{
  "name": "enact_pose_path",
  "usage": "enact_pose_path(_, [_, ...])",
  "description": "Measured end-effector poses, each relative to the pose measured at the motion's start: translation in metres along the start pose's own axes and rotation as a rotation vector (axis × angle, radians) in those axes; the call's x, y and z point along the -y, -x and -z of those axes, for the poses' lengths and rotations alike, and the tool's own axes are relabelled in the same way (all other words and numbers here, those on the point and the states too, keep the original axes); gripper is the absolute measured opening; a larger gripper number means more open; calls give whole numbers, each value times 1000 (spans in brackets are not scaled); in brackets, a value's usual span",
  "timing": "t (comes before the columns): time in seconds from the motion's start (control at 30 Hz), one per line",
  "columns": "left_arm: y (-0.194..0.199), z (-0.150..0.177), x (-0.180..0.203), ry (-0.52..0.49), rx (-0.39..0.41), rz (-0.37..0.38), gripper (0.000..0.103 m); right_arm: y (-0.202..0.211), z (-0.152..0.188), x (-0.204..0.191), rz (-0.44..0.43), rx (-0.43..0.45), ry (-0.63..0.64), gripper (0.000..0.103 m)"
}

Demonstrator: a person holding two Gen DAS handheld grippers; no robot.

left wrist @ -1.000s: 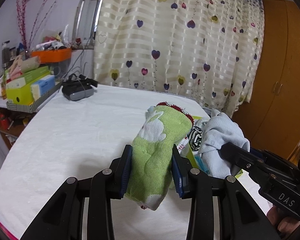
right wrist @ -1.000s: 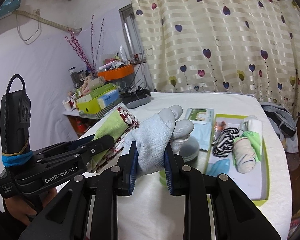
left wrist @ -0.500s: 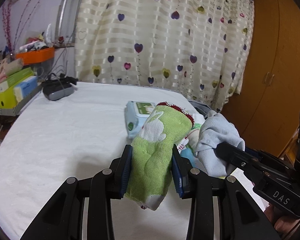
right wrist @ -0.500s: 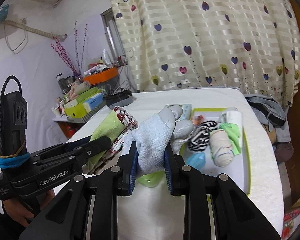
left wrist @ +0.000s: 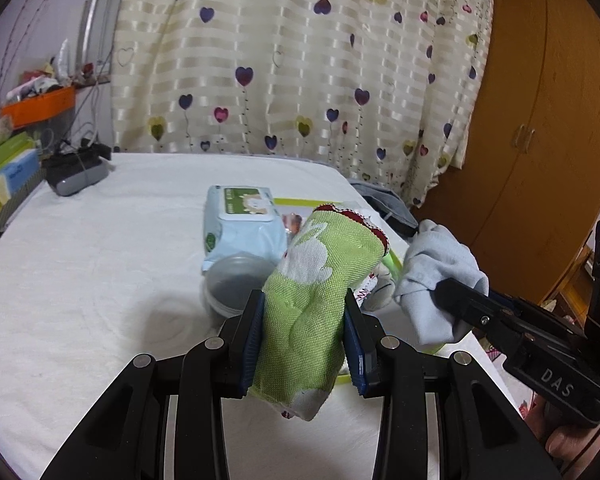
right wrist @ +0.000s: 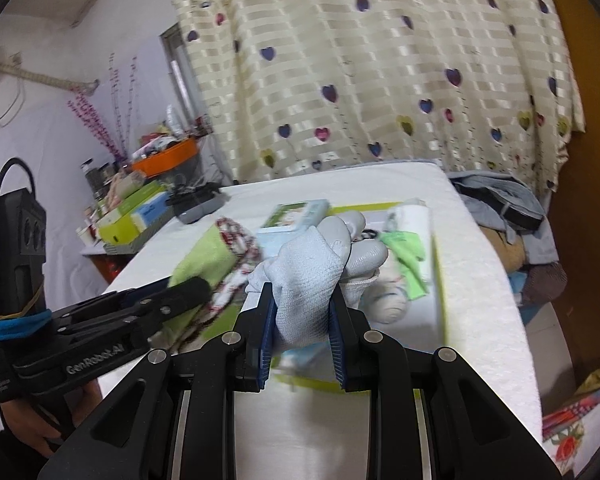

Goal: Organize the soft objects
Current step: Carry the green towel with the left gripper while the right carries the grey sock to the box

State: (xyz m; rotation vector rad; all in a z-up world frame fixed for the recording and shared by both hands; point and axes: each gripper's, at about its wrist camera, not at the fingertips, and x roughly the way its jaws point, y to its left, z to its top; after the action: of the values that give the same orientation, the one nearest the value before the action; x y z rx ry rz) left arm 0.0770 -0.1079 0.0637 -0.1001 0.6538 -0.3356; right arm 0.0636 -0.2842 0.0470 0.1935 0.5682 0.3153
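The left gripper (left wrist: pixel 304 340) is clamping a rolled green cloth (left wrist: pixel 320 280) with a white rabbit pattern and red-trimmed edge; its pads are pressing into the roll's lower part, and both ends are protruding free. The right gripper (right wrist: pixel 302 330) is clamping a pale grey glove (right wrist: pixel 316 276) at the cuff end, with the glove's fingers extending forward. Both items are being held above the white-covered table (left wrist: pixel 80 280), near each other and not resting on anything.

Handling, as a judgement: both items are light, soft and compressible. The cloth is bulging around the pads, so a mid-body hold is compressing it without damage, but a roll is likely to unwind if taken by a loose end. The glove is limp; the cuff or palm is the firmer place to grip, since the fingers would flop.

View differences: the left wrist view is showing a wet-wipe pack (left wrist: pixel 244 224) and a round translucent lid (left wrist: pixel 236 284) on the table just beyond the cloth. The right wrist view, partly motion-blurred, is showing a green-rimmed tray (right wrist: pixel 440 280) beneath and beyond the glove, holding rolled soft items including a bright green cloth (right wrist: pixel 408 256). In the left wrist view the tray is mostly hidden.
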Motion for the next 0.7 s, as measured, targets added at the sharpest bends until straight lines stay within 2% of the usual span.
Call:
enact_pose_path(0.17, [-16,4,6,-1,-40,23,35,-6,2,19,33,-28,-23,25])
enact_pose_path(0.47, [-27,8,10,-4,-66,31,35,-48,17,35,67,-178,-25,25])
enact_pose_path(0.7, [-38,7,9,3,-84,34,35,-70,18,46,91,-213,-29,25])
